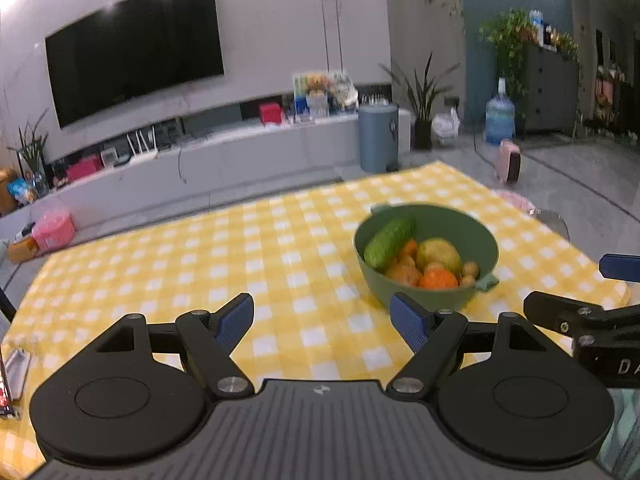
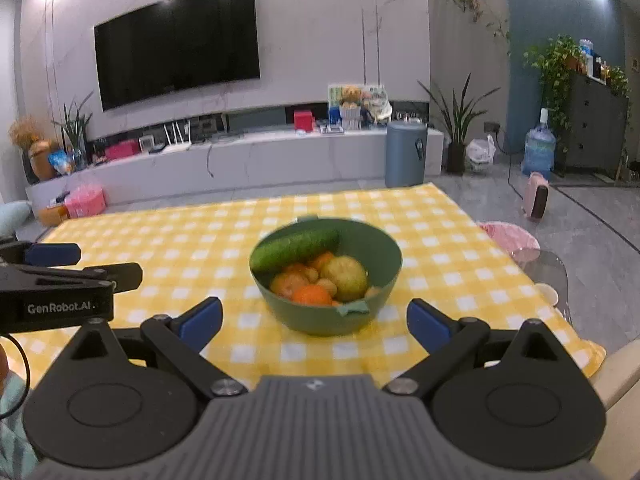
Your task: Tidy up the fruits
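A green bowl (image 1: 452,222) (image 2: 380,256) stands on the yellow checked tablecloth (image 1: 200,260) (image 2: 180,248). It holds a cucumber (image 1: 388,242) (image 2: 296,248), a yellow-green round fruit (image 1: 438,254) (image 2: 344,276), an orange (image 1: 438,280) (image 2: 312,294) and several smaller pieces. My left gripper (image 1: 320,312) hangs open over the cloth, the bowl just ahead of its right finger. My right gripper (image 2: 315,312) is open too, with the bowl straight ahead of its jaws and untouched. Each gripper shows at the other's side: the right gripper (image 1: 576,284), the left gripper (image 2: 104,264).
A phone-like object (image 1: 16,372) lies at the table's near left edge. At the right the bare glass table corner (image 2: 548,268) carries a small white cup (image 2: 546,292), with a pink seat (image 2: 508,236) beyond. A TV console and a blue bin (image 2: 406,152) stand behind the table.
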